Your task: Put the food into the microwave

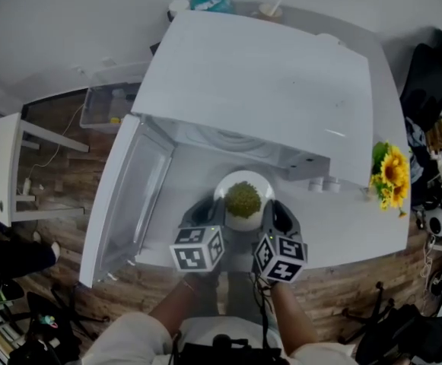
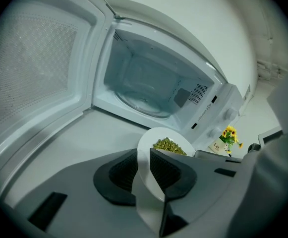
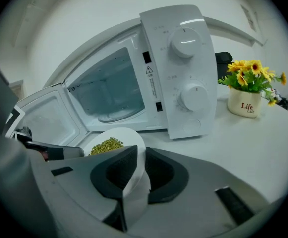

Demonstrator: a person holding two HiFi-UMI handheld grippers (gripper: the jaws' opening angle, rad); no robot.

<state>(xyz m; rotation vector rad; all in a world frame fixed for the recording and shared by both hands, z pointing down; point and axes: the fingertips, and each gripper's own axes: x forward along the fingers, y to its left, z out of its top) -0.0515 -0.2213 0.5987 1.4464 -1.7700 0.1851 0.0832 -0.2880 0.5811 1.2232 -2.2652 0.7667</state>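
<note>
I hold the plate point(image 1: 225, 191) of green food point(image 1: 243, 198) by its rim from both sides, the left gripper point(image 1: 205, 210) clamped on its left edge and the right gripper point(image 1: 279, 213) on its right. It sits just in front of the open microwave point(image 1: 259, 82). The cavity lies straight ahead of both grippers, so I judge a level push forward comes next.

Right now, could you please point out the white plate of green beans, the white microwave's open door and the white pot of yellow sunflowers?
white plate point(image 1: 263, 182): head view, bare right rim.
microwave door point(image 1: 133, 196): head view, inner window.
sunflower pot point(image 3: 244, 104): right gripper view, pot's front.
</note>
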